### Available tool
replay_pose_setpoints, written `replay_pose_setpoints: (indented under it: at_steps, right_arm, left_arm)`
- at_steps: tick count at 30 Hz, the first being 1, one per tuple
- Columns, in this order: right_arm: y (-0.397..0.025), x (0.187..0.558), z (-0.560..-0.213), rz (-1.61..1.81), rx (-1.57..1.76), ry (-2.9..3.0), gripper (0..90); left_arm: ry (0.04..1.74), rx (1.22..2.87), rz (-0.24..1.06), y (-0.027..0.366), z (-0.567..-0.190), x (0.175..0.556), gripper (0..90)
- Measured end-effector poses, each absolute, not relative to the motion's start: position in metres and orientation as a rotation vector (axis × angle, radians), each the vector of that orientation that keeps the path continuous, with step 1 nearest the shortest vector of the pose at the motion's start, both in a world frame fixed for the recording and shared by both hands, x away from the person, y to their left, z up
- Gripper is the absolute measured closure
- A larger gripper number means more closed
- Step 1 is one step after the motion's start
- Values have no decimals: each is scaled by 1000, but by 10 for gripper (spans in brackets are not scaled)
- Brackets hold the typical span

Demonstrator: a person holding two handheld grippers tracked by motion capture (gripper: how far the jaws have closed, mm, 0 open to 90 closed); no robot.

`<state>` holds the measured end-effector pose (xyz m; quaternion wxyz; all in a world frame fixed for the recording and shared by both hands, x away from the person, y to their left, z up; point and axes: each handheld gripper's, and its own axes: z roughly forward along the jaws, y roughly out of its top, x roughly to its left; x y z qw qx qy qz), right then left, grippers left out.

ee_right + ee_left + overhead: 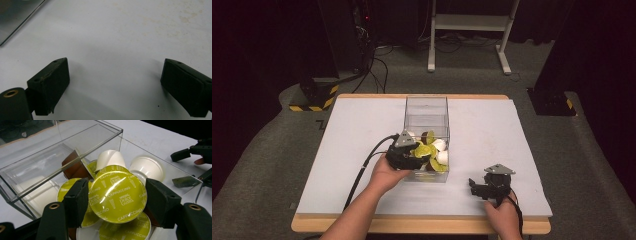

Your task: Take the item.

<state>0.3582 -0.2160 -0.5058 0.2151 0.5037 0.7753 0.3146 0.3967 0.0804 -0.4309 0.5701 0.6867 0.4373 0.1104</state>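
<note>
the left gripper (117, 197) pinched one green-lidded capsule (117, 196) over a clear box (427, 111) at mid-table, where at least three more green lids, two white cups and one brown one lay heaped. the right gripper (115, 87) rested spread wide on the white table (512, 130), well apart.

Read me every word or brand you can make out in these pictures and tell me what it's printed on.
"NESCAFE Dolce Gusto": repeated across the green foil lid of the capsule between the left gripper jaws.
"CAPPUCCINO": repeated on that same lid.
Neighbouring green lids carry the same print, partly hidden.
High view: too small to read.
</note>
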Motion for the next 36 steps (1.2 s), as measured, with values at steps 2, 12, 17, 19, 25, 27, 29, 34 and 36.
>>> replay_pose_setpoints:
  at_steps: [2, 12, 17, 19, 25, 27, 29, 34, 36]
  right_arm:
    - [-216, 358, -506, 872, 1397, 2150, 82]
    - [-216, 358, -506, 873, 1396, 2149, 82]
    - [-216, 358, -506, 872, 1396, 2150, 82]
    - [-216, 358, -506, 872, 1396, 2150, 82]
    - [-216, 358, -506, 873, 1396, 2149, 82]
    - [-216, 358, -506, 872, 1396, 2150, 82]
    - [-216, 358, -506, 872, 1396, 2150, 82]
    - [-216, 358, -506, 872, 1396, 2150, 82]
    - [-216, 358, -506, 873, 1397, 2150, 82]
  left_arm:
    - [1023, 1611, 262, 82, -430, 396, 373]
    - [1019, 1589, 259, 87, -423, 394, 373]
    - [1025, 1572, 277, 92, -422, 393, 374]
    - [1027, 1570, 279, 92, -421, 392, 374]
    - [1018, 1558, 286, 97, -420, 388, 374]
    - [1017, 1548, 286, 99, -418, 387, 374]
    - [1012, 1545, 283, 103, -415, 385, 374]
    - [1015, 1529, 294, 111, -411, 382, 374]
    - [1018, 1522, 301, 115, -410, 380, 374]
